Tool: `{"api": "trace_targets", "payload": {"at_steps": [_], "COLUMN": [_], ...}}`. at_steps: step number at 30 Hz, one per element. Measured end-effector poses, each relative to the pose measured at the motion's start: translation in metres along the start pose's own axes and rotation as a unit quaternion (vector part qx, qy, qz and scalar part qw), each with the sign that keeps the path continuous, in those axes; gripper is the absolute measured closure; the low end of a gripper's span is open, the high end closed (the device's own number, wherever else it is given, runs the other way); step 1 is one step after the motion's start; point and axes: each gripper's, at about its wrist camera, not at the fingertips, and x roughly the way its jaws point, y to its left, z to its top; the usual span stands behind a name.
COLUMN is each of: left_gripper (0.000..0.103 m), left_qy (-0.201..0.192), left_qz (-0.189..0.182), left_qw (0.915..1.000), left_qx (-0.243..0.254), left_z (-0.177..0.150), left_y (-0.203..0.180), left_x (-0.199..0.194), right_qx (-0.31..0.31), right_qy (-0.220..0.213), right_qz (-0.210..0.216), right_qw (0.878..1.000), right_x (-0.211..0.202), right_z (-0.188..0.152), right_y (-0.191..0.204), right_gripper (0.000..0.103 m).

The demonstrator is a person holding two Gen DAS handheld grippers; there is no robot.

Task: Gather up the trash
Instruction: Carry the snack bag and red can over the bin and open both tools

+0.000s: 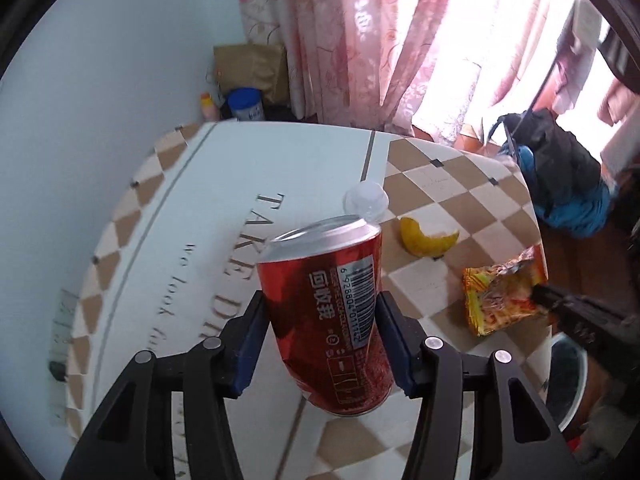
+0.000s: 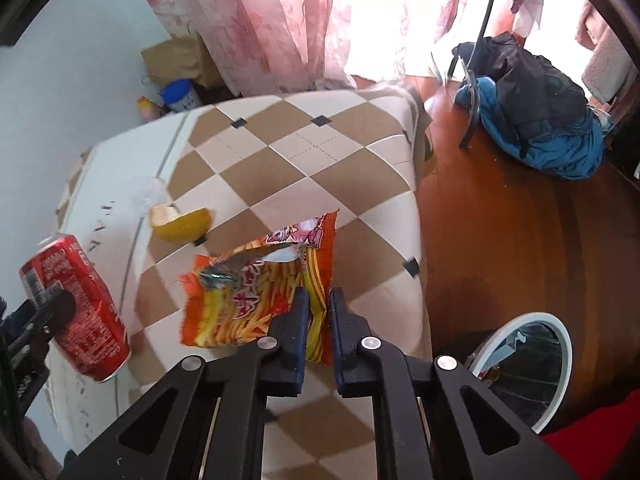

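Observation:
My left gripper (image 1: 320, 312) is shut on a red soda can (image 1: 328, 320), held tilted above the table; the same can (image 2: 76, 308) shows at the left of the right wrist view. My right gripper (image 2: 319, 300) is shut on the corner of an orange snack wrapper (image 2: 256, 296), lifted over the checked cloth; the wrapper (image 1: 500, 296) shows at the right of the left wrist view. A yellow fruit peel (image 1: 426, 238) (image 2: 182, 222) lies on the cloth. Beside it sits a clear plastic cup (image 1: 366, 200) (image 2: 146, 194).
The table wears a brown-and-cream checked cloth (image 2: 320, 168) with a white lettered centre (image 1: 224, 184). A white-rimmed trash bin (image 2: 528, 360) stands on the wooden floor by the table's right edge. A blue and black bag (image 2: 536, 108) lies farther back. Pink curtains (image 1: 340, 40) hang behind.

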Motion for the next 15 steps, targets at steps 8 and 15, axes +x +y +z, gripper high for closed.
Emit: {"api": "trace_targets", "payload": {"at_steps": [8,15], "left_gripper": [0.053,0.053], "left_qy": [-0.029,-0.072], "left_qz": [0.008,-0.007], "left_qw": [0.9991,0.995], "left_qx": [0.03,0.069], "left_z": [-0.022,-0.036], "left_y": [-0.002,-0.027], "left_x": [-0.046,-0.107], "right_qx": [0.031,0.067], "right_qy": [-0.045,-0.083], "right_qz": [0.028,0.05], "right_qw": [0.998,0.993], "right_x": [-0.067,-0.127], "right_z": [-0.035,-0.066], "right_y": [0.001,-0.02], "right_gripper": [0.096,0.096]}}
